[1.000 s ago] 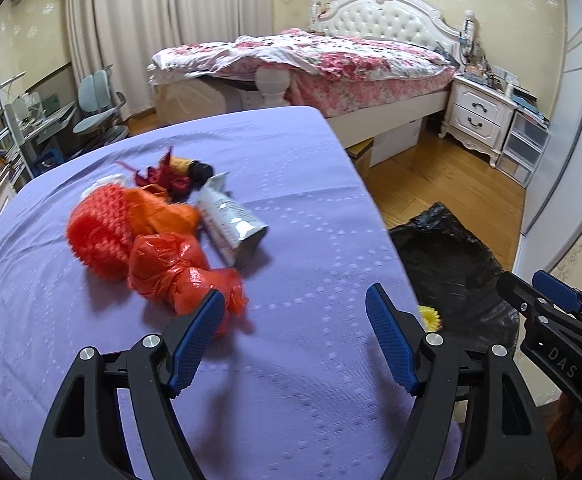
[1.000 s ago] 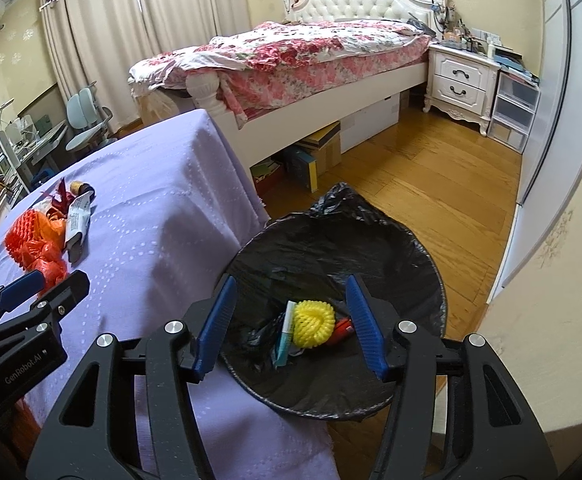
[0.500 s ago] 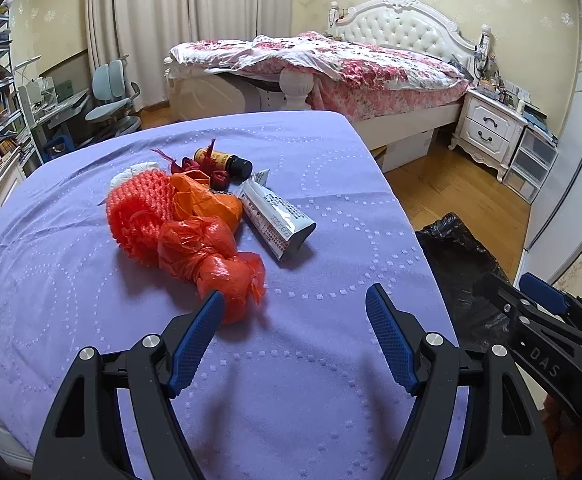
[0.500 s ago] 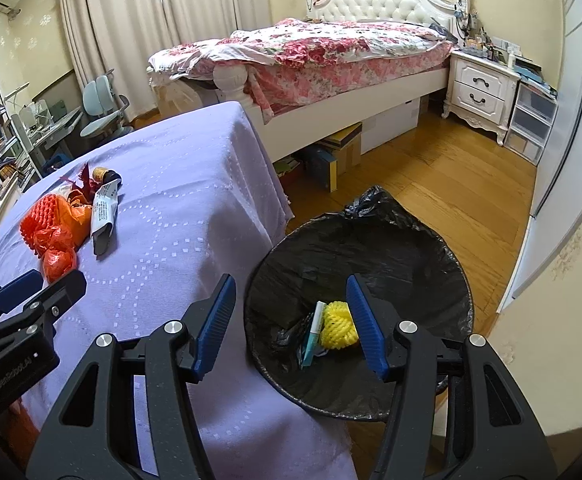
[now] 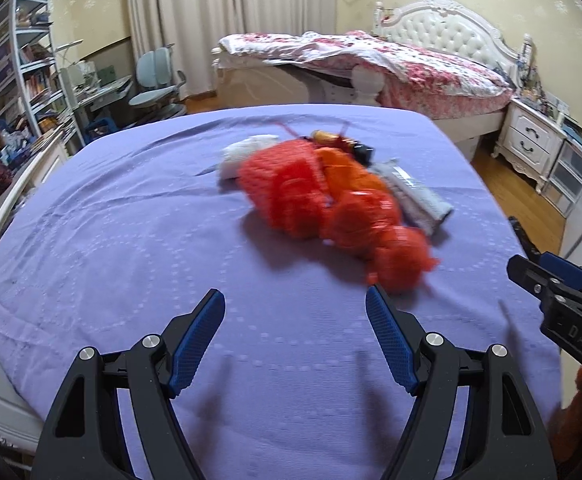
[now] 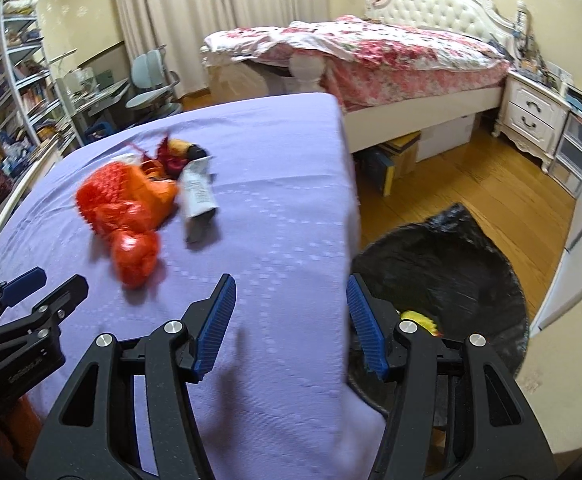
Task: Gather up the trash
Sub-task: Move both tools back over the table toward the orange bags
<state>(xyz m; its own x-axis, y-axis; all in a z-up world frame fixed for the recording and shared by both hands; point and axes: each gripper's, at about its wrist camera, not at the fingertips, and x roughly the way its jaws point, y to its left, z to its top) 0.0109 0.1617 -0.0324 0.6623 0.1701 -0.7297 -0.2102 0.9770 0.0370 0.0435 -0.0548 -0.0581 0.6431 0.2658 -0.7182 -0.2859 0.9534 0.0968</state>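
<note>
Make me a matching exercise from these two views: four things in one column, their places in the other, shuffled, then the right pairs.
Things:
1. red mesh bag
2. yellow ball
3. bin
4. nightstand

Places:
A. on the wooden floor beside the purple table
B. against the wall next to the bed
C. on the purple cloth, in the pile of trash
D. inside the black bin liner

Pairs: 1-C, 2-D, 3-A, 4-B
</note>
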